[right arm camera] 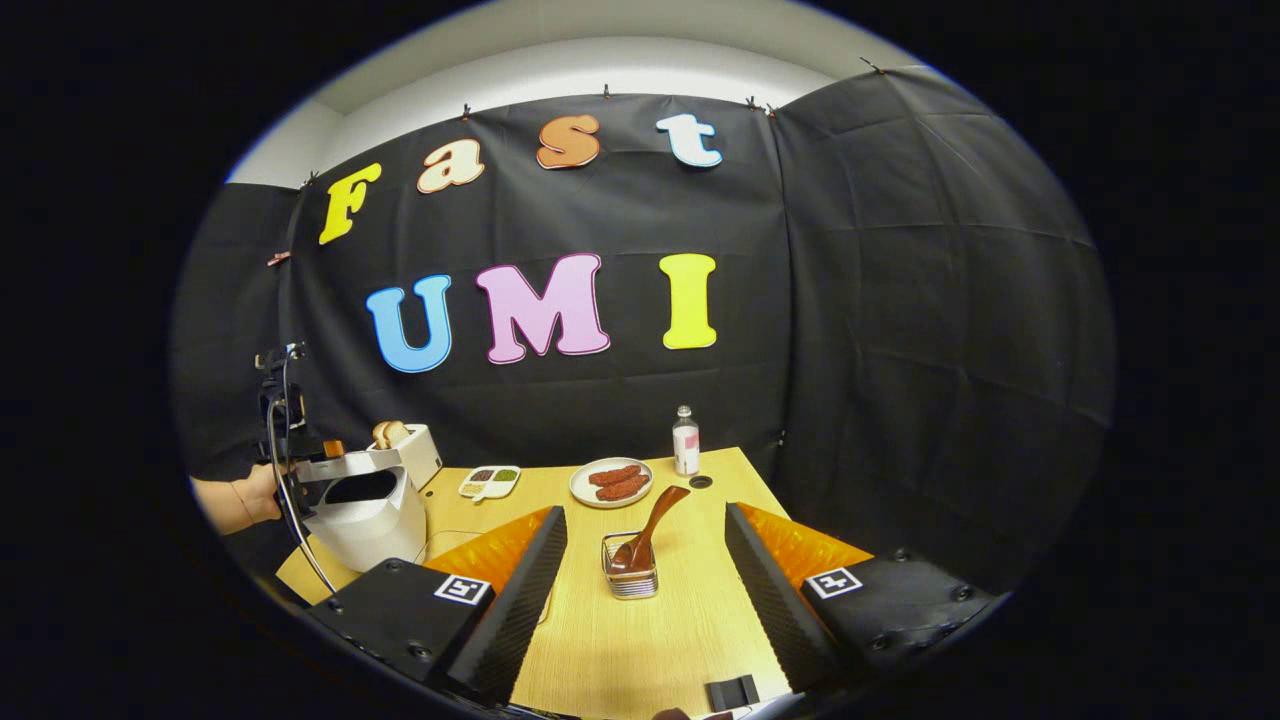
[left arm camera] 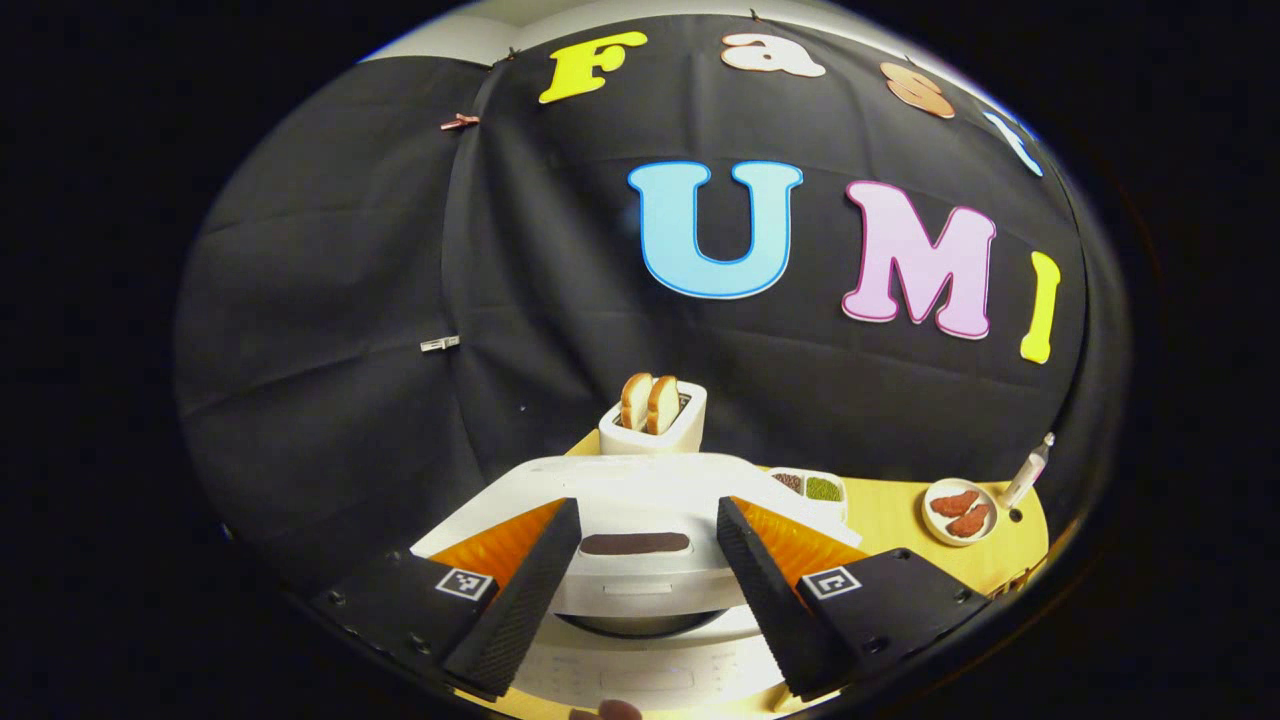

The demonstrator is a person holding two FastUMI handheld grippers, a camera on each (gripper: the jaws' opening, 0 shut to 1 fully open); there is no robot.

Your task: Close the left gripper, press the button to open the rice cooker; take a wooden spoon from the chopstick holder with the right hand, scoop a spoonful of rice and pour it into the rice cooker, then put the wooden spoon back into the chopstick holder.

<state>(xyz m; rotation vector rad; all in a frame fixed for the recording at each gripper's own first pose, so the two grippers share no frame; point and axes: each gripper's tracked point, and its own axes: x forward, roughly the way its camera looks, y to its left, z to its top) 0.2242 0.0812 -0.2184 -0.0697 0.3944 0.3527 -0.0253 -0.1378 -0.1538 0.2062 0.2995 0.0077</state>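
Left gripper view: the left gripper (left arm camera: 648, 585) hangs directly over the white rice cooker (left arm camera: 640, 520), its fingers (left arm camera: 520, 600) spread wide apart and grasping nothing. The cooker's dark oblong button (left arm camera: 634, 544) lies dead ahead at 12 o'clock, centred in the gap between the fingers, its long axis running crosswise from 9 to 3 o'clock. Whether the lid is latched or ajar cannot be told from this view.

Right gripper view: the right gripper (right arm camera: 645, 590) is likewise released and empty. The chopstick holder (right arm camera: 630, 575), a small wire rack on the desk (right arm camera: 650, 650), stands at 12 o'clock between the fingers and ahead of their tips. The wooden spoon (right arm camera: 648, 535) sits in it bowl down, its handle leaning toward 1 o'clock. The cooker stands at 9 to 10 o'clock, beside the hand (right arm camera: 245, 500) carrying the other gripper.

Judgement: the button suits the left gripper, once clenched; the spoon handle lies nearer the right.
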